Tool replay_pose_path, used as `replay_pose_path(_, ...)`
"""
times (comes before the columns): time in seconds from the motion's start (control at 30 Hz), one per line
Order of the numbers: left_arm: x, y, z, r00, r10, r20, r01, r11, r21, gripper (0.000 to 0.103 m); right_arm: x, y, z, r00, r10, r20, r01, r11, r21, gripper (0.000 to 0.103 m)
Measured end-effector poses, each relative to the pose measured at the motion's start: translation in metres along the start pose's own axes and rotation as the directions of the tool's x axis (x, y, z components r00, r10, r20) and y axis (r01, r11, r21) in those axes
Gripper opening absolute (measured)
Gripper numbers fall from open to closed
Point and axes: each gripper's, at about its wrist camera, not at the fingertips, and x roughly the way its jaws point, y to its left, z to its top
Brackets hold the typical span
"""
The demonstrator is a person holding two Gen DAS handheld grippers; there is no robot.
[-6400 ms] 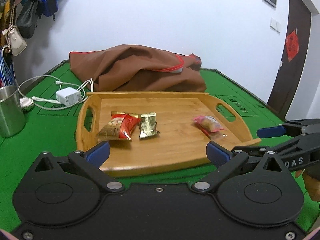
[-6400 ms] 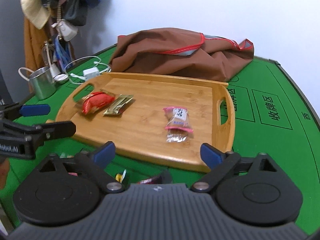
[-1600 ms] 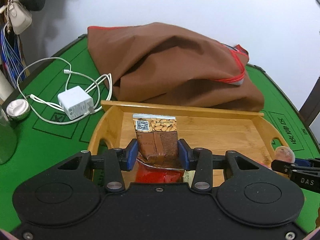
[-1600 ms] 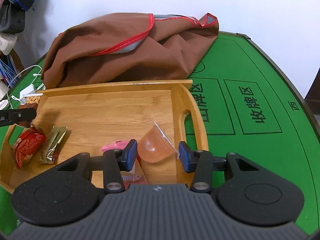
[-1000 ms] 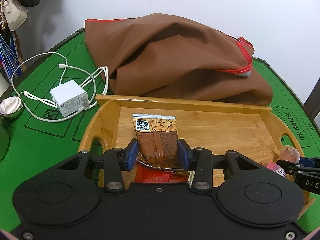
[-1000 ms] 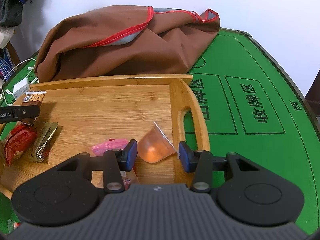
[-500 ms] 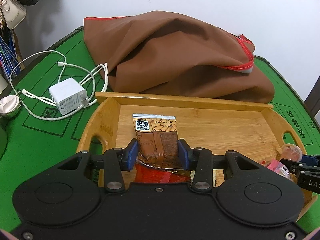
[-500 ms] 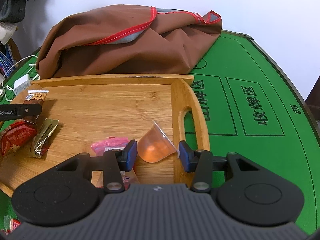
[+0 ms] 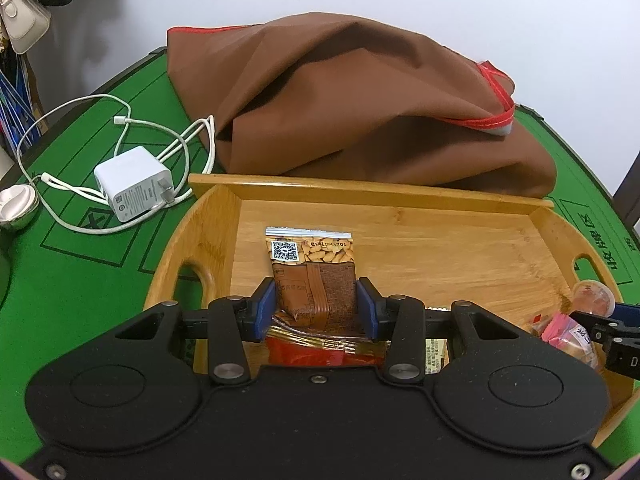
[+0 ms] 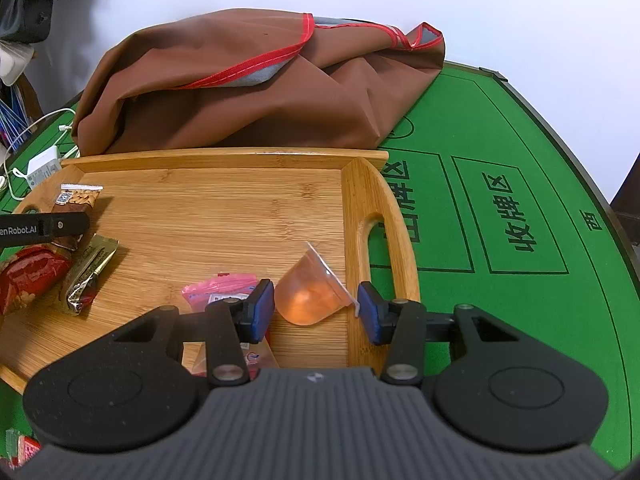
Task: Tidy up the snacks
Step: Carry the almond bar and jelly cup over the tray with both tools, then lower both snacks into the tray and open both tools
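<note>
My left gripper [image 9: 316, 306] is shut on a brown almond snack packet [image 9: 314, 276] over the left end of the wooden tray [image 9: 420, 204]. A red packet [image 9: 316, 350] lies under it. My right gripper [image 10: 316, 308] is shut on an orange jelly cup [image 10: 310, 294] over the tray's right end [image 10: 360, 208], beside the handle slot. A pink-wrapped snack [image 10: 222, 290] lies just left of the cup. The red packet [image 10: 28, 276] and a gold packet [image 10: 90, 272] lie at the tray's left. The left gripper's finger [image 10: 44, 228] shows there with the almond packet [image 10: 78, 198].
A brown cloth bag [image 9: 360, 108] lies behind the tray on the green felt table [image 10: 500, 208]. A white charger with cable [image 9: 134, 182] and a round metal lid [image 9: 16, 208] lie to the left. More snacks [image 10: 20, 450] lie off the tray's near left corner.
Both grippers, each holding its snack, have edged a little further over the tray and lower. The jelly cup sits close to the tray's right handle.
</note>
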Motion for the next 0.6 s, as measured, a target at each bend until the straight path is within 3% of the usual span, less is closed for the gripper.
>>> replay_pose_path(0.43,-0.0025,-0.0001,-0.0010,1.000,0.009,-0.001,-0.009,1.000,0.003,0.041,-0.0018,0.0007,-0.0017,1.000,0.004,0.000,-0.004,1.000,-0.012,0.064)
replay_pose_path(0.53,-0.0060,-0.0010,-0.0023,1.000,0.015,0.006,-0.015,1.000,0.011,0.049,-0.0031,0.0014,-0.0023,1.000,0.000,0.003,0.000,1.000,-0.016,0.066)
replay_pose_path(0.6,-0.0093,-0.0012,-0.0027,1.000,0.015,0.013,-0.015,1.000,0.013,0.064,-0.0051,0.0023,-0.0027,1.000,-0.002,0.010,0.002,1.000,-0.018,0.070)
